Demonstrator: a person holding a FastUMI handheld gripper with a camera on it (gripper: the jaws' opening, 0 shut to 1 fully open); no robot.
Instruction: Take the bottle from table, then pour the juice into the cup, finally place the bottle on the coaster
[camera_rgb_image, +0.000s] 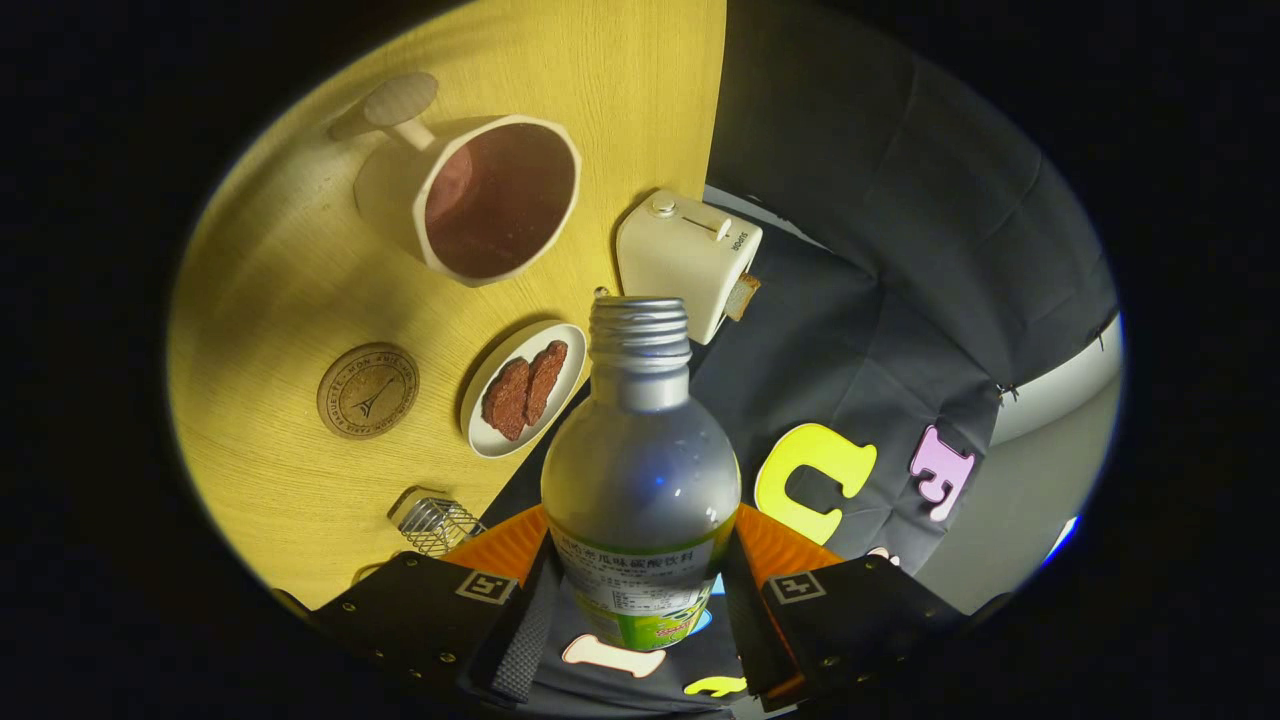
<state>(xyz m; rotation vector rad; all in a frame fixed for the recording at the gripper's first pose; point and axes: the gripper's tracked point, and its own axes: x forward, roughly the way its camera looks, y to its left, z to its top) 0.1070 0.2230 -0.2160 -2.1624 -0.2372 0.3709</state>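
My gripper (640, 590) is shut on a clear bottle (640, 460) with a threaded, uncapped neck and a green label; both fingers press on its lower body. The whole view is rolled, so the yellow wooden table (270, 290) appears tilted. Beyond the bottle's mouth stands a cream cup (480, 195) with a handle, its inside dark red-brown. A round cork coaster (368, 390) lies on the table, nearer to me than the cup and apart from it.
A small white plate (490, 425) with two brown pieces sits between the coaster and the bottle. A cream toaster (685, 255) with a slice of bread stands at the table's edge. A small wire basket (438, 525) is close to my fingers.
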